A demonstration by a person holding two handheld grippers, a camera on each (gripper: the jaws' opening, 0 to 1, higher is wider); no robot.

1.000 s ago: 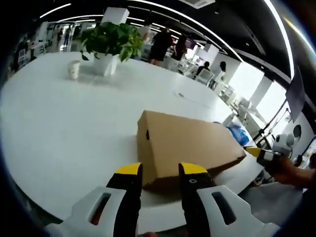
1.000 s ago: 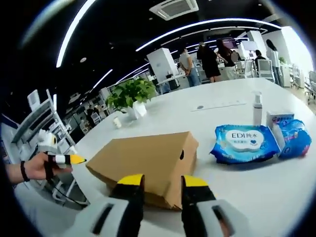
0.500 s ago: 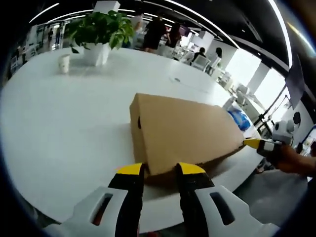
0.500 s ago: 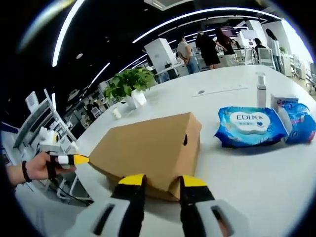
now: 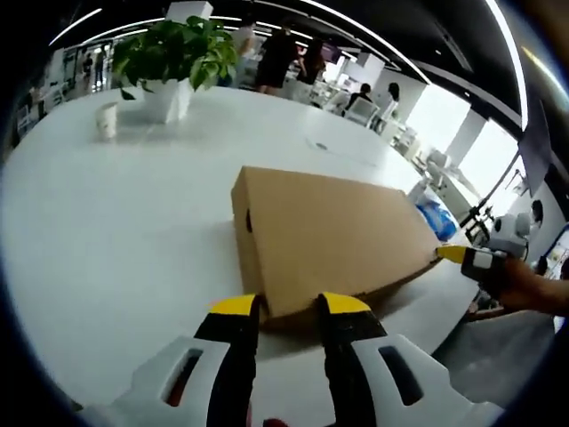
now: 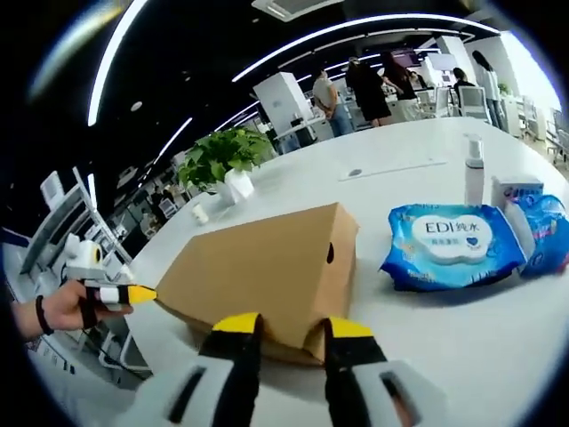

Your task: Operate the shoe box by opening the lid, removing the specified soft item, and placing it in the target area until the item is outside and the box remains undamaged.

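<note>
The left tongs [image 5: 289, 305] and right tongs [image 6: 292, 325], both spread, straddle opposite front corners of the lid's edge on the cardboard shoe box [image 5: 329, 236] on the white worktop [image 5: 116, 231], lid barely raised, so removing the item remains.

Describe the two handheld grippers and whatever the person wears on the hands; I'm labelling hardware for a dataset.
Both match. The left gripper and right gripper each have two black jaws capped in yellow, rising from white moulded shells with dark slotted cut-outs. Seen from the right gripper view, the person's left hand wears a dark band at the wrist and a black strap across the hand. No cables are visible.
</note>
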